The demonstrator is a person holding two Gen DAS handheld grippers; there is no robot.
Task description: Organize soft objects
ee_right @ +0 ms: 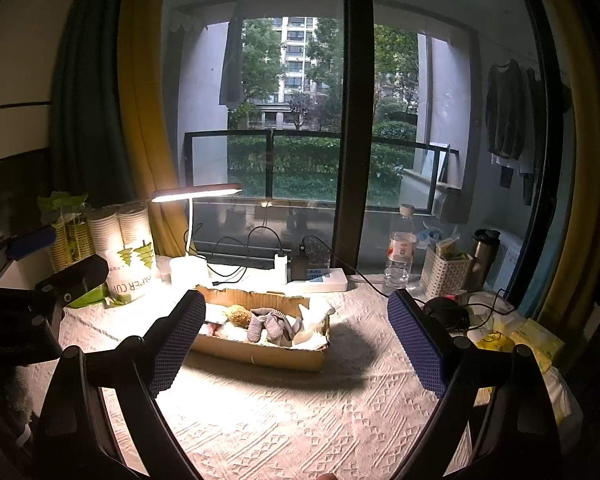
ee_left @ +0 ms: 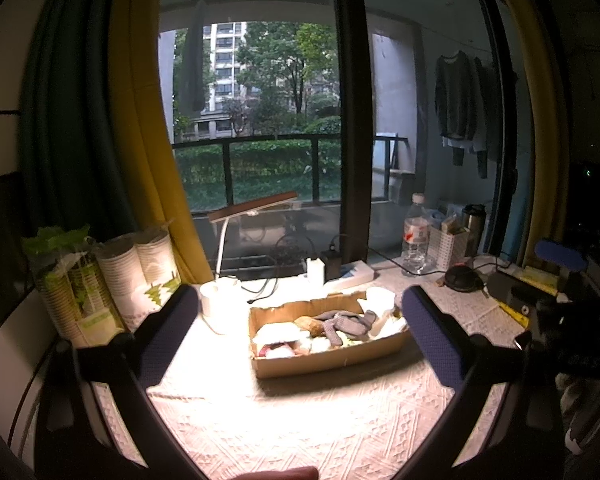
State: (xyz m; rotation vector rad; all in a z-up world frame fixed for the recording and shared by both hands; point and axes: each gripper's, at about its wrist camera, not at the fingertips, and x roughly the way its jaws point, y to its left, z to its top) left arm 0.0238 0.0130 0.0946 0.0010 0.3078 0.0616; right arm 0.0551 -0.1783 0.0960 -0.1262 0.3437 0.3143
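We cannot make out the pale items under the grey glove (ee_right: 274, 326) in the cardboard box (ee_right: 260, 354); lamp glare washes them out. The left claw's finger (ee_right: 176, 340) hides the box's near-left corner. The bottle (ee_left: 415, 236) label is too small to read.

A: Table (ee_right: 300, 420) cover: cloth, cream, woven raised diamond texture, matt.

B: Box (ee_right: 260, 354): brown corrugated cardboard, torn rough rim, matt. Grey glove (ee_right: 274, 326) inside: knit cloth, nubbly. Brown lump (ee_right: 238, 316) beside it: fuzzy, rough.

A: Left claw (ee_left: 300, 336), right claw (ee_right: 296, 344): matt black plastic frame; pads (ee_right: 418, 350) blue, dotted grip texture, rubbery.

B: Water bottle (ee_right: 398, 254): clear glossy plastic, paper label. Flask (ee_right: 484, 256): shiny metal. Basket (ee_right: 446, 274): white plastic lattice.

A: Cups (ee_left: 120, 272): ribbed paper, in glossy clear wrap.
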